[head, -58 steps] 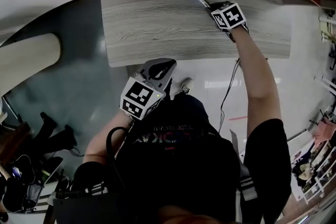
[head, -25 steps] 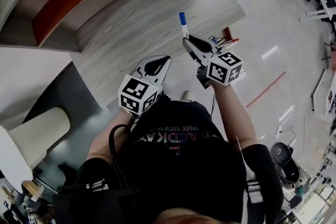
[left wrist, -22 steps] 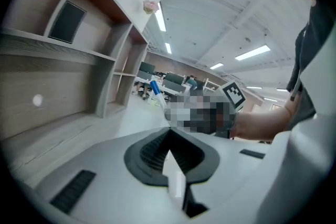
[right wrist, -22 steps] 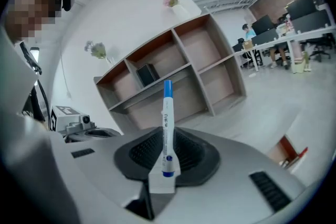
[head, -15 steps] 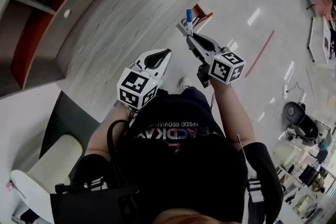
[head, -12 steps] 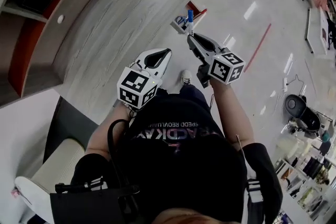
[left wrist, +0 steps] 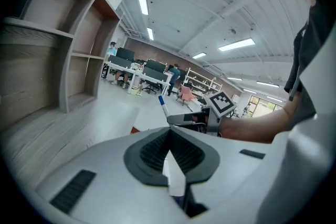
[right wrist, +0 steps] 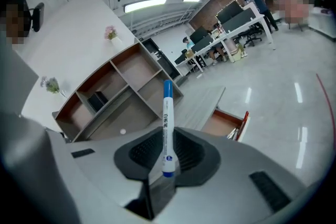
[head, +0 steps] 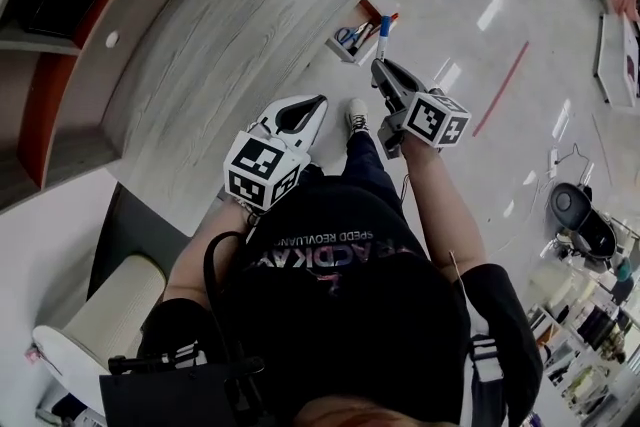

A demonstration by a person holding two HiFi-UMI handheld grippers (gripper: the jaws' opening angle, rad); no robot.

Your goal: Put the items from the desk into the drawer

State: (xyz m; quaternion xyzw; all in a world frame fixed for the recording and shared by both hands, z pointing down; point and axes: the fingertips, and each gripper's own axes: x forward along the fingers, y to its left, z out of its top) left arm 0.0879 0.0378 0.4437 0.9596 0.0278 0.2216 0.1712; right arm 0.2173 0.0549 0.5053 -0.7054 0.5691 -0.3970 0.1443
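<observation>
My right gripper (head: 385, 65) is closed on the marker (right wrist: 167, 128), which stands upright between the jaws with its blue cap on top and only its lower end in the pads. The open drawer (right wrist: 223, 123) is at the end of the desk (head: 230, 45), ahead of me and lower than the gripper, so I judge that the step in hand is to carry the marker there and lay it inside. To do this well I should bring the gripper over the bare brown part of the drawer, not over the scissors (head: 347, 35) that lie in it. Then I should lower it until the marker is below the rim, tip it so the marker lies nearly flat, and only then open the jaws. If I open them from high up, the marker can bounce or roll out onto the floor. Because the grip is so near to one end, I think a quick swing could make the marker turn in the pads, so a slow and even motion is better. My right arm reaches forward with the elbow only a little bent, and the gripper points toward the drawer. My left gripper (head: 312, 105) has its jaws together with nothing between them. The left arm is bent, and this gripper is close in front of my body, beside the desk edge, well away from the drawer.
</observation>
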